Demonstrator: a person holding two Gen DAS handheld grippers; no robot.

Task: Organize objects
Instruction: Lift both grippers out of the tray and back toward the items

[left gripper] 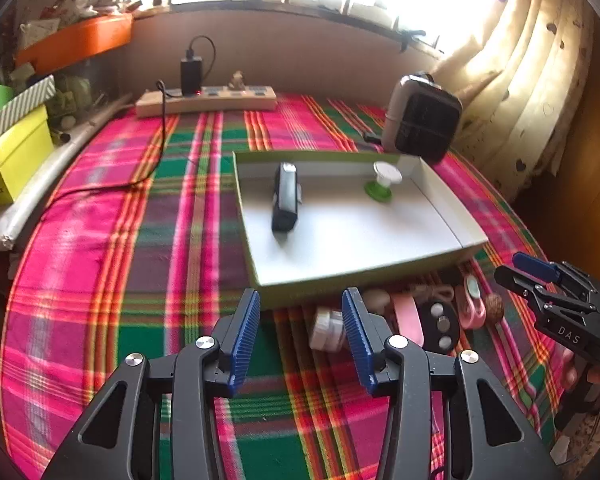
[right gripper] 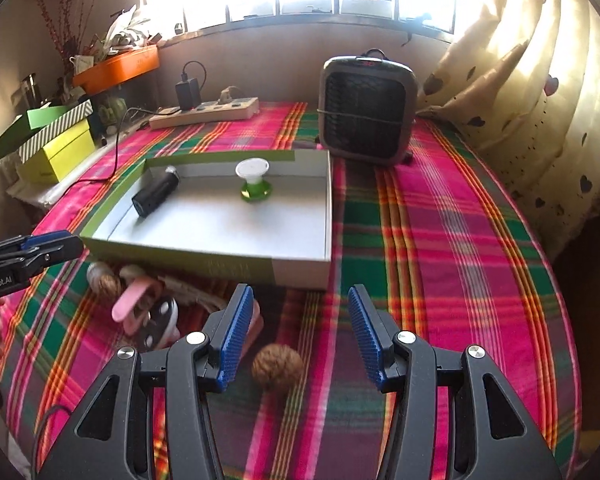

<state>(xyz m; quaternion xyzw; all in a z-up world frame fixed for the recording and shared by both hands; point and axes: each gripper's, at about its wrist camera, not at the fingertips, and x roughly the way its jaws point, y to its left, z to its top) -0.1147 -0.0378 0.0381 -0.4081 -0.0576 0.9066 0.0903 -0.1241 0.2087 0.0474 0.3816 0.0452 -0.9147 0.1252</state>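
A shallow green-sided tray lies on the plaid cloth. In it are a black and silver gadget and a green and white spool. In front of the tray lie small items: a white jar, a pink clip, a black round disc and a walnut. My left gripper is open, just left of the jar. My right gripper is open above the walnut; it also shows in the left wrist view.
A grey fan heater stands behind the tray. A power strip with a black charger and cable lies at the back. Yellow and green boxes sit at the left. Curtains hang at the right.
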